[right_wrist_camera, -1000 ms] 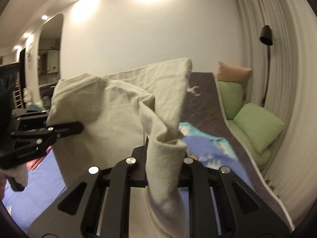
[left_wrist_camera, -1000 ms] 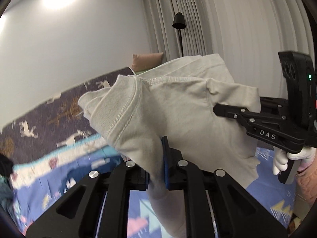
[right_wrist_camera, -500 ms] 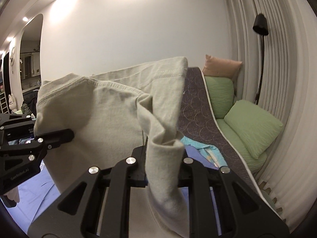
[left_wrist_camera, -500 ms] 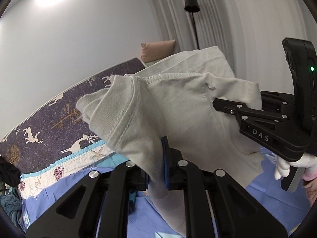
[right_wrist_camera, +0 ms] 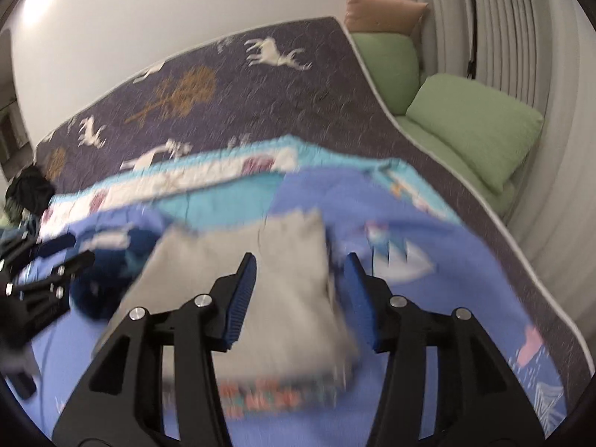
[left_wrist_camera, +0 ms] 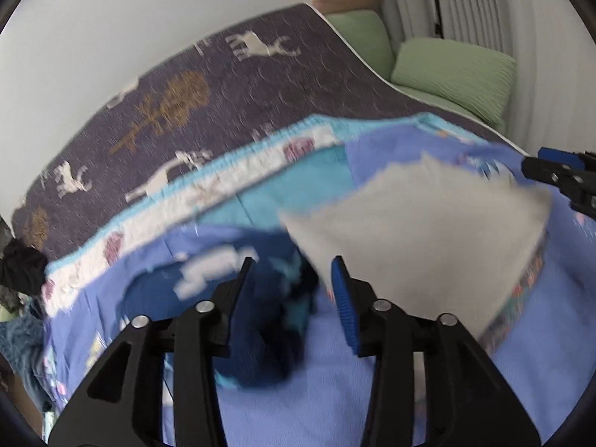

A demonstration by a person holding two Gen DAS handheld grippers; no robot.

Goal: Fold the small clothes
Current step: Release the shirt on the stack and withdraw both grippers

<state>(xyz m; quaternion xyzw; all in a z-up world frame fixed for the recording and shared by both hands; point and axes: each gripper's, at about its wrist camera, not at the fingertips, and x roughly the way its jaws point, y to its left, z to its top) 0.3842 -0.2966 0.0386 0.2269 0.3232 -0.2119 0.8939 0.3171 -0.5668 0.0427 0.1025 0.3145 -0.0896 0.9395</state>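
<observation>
Black, with blue pads, our left gripper (left_wrist_camera: pixel 290 283) and right gripper (right_wrist_camera: pixel 300 290) both tilt down toward the bed (right_wrist_camera: pixel 260 85). Their fingers have just been opening and now stand apart, pressing on nothing. The beige garment (right_wrist_camera: pixel 268 279) lies blurred on the blue blanket (right_wrist_camera: pixel 428 298), its near edge between the right fingers and just right of the left ones, beside a dark blue cloth (left_wrist_camera: pixel 268 335).
</observation>
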